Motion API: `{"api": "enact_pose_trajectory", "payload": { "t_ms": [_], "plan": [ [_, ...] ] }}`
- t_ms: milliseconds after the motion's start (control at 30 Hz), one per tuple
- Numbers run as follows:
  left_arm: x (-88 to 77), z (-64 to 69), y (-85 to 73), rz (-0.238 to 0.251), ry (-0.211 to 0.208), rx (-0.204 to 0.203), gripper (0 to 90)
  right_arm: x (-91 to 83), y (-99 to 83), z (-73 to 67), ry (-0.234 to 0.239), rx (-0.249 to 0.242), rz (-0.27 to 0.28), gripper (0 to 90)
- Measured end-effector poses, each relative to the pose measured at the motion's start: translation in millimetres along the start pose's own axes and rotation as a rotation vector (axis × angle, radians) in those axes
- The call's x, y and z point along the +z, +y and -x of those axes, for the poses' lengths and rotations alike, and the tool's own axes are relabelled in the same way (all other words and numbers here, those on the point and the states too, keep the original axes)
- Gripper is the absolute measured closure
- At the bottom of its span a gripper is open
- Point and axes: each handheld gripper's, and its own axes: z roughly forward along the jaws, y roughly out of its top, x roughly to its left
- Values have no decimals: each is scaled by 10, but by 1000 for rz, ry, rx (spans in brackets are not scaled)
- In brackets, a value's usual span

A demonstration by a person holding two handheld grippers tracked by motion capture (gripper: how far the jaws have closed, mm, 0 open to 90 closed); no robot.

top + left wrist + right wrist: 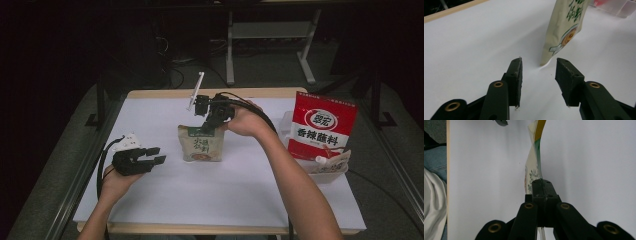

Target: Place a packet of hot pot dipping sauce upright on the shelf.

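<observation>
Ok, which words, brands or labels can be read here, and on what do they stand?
"香辣蘸料": white characters on the red sauce bag, standing in the clear plastic bin at the table's right.
Round logo above that line: too small to read.
Green characters on the beige pouch, held at its top by the right gripper: blurred in the high view, cut off in the left gripper view.

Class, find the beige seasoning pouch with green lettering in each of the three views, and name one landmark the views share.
High view: beige seasoning pouch at table centre, its top pinched by the right gripper.
Left gripper view: upper right, pouch beyond the open jaws, nothing between them.
Right gripper view: centre, pouch edge-on, clamped in the shut jaws.
Shared landmark: the white tabletop with its wooden edge.
</observation>
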Motion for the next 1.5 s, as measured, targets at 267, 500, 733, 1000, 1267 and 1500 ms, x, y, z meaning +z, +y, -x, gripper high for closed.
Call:
{"api": "enact_pose_trajectory", "payload": {
  "t_ms": [267,500,733,1000,1267,1500],
  "plan": [
    [-20,45,-68,-24,18,-16,461,-143,-153,60,-1,25,-4,900],
    [-28,41,-128,-45,36,-23,360,-282,-281,113,-14,62,0,900],
    [-57,78,-226,-35,51,-29,314,-415,-366,151,-24,81,-6,900],
    [-75,109,-292,-35,60,-26,302,-511,-453,167,-26,105,-5,900],
    [-55,133,-307,-34,58,-26,289,-563,-504,198,-17,108,-16,900],
    [-60,116,-336,-37,60,-33,283,-707,-609,293,-5,129,-36,900]
  ]
}}
